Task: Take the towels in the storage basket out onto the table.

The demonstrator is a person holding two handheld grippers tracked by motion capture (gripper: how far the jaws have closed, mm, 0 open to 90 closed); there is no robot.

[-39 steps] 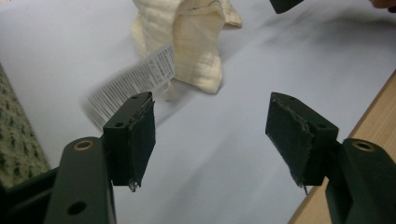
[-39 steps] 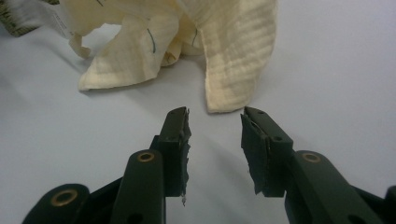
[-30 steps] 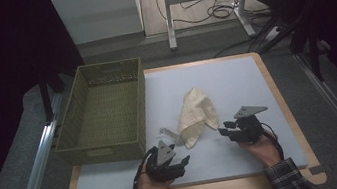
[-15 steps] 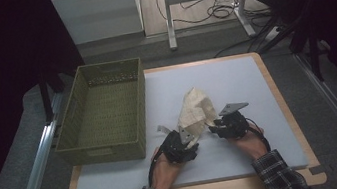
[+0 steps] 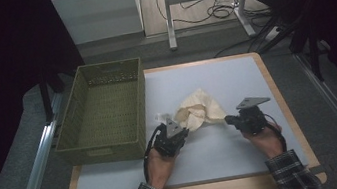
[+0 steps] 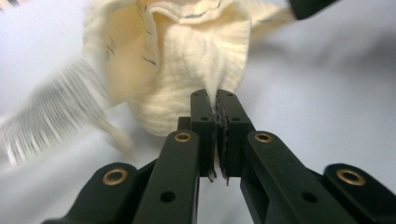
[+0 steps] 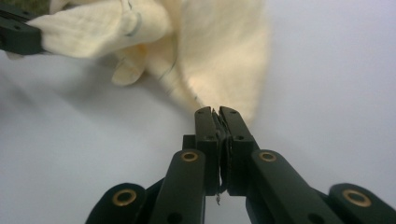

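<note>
now that both the left gripper (image 6: 215,100) and right gripper (image 7: 215,114) have just closed on the cream cloth (image 5: 199,110) — each pinching an edge — lifting or spreading can begin.

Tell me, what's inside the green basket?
Nothing that can be seen: the green basket shows only its own woven floor and walls. The near wall hides a thin strip of the floor just behind it. The cream cloth lies outside, on the white table.

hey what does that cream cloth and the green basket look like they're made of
The cream cloth looks like soft crinkled cotton gauze, matte: it shows a fine woven texture, limp folds and a fringed edge. The green basket looks like woven or moulded plastic with an open mesh pattern; which one is hard to tell.
</note>
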